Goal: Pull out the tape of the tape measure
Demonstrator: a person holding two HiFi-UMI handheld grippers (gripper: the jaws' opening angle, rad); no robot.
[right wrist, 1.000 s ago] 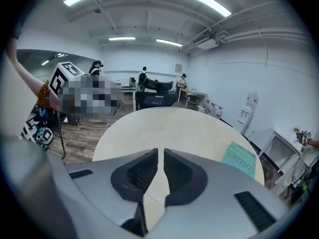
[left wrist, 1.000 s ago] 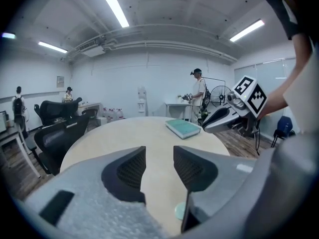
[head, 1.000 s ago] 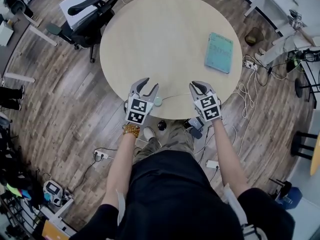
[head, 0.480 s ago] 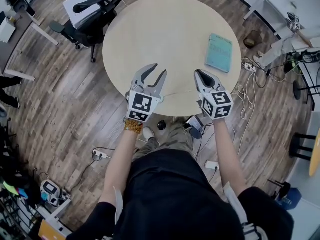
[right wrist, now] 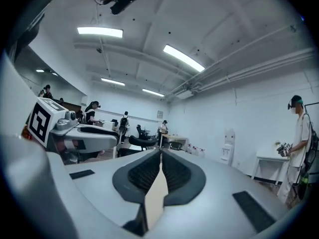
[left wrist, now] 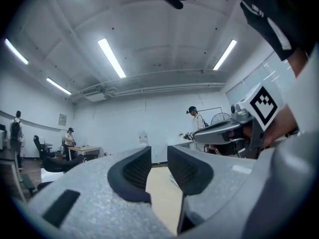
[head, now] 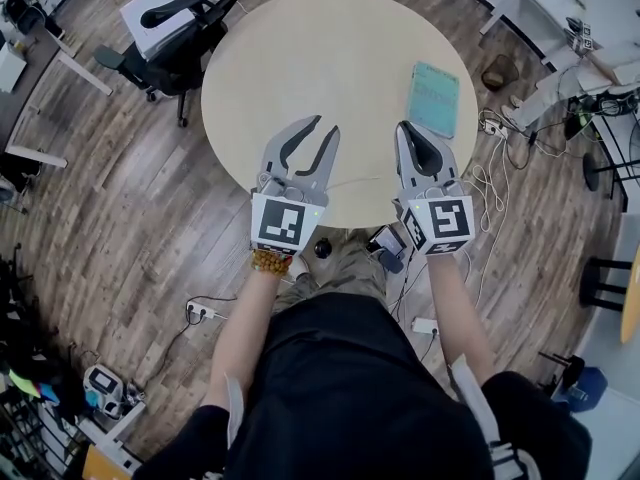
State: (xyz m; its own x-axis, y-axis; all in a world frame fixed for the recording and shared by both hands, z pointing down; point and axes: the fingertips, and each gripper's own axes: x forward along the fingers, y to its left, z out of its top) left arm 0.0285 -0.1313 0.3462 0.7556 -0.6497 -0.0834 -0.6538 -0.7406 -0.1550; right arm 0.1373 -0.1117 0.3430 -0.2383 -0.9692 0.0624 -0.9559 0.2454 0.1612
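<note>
Raised: left gripper (head: 326, 126), empty jaws closing; right gripper (head: 406, 126) | tape (head: 360, 180) between, apparently unheld

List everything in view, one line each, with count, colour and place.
table: one, beige, middle of the head view.
book: one, teal, on the table's right side.
tape: one pale line, across the table's near part between the grippers; ends hidden.
office chair: one, black, on the floor past the table's left edge.
power strip: one, white, on the floor left of the person's legs.
cables: several, white, on the floor right of the table.
ceiling lights: several, white strips, overhead.
other people: several, far across the room.
left gripper: one, grey, above the table's near edge; jaws apart, just been closing, nothing between them.
right gripper: one, grey, to its right; jaws together, grip on the tape not discernible.
</note>
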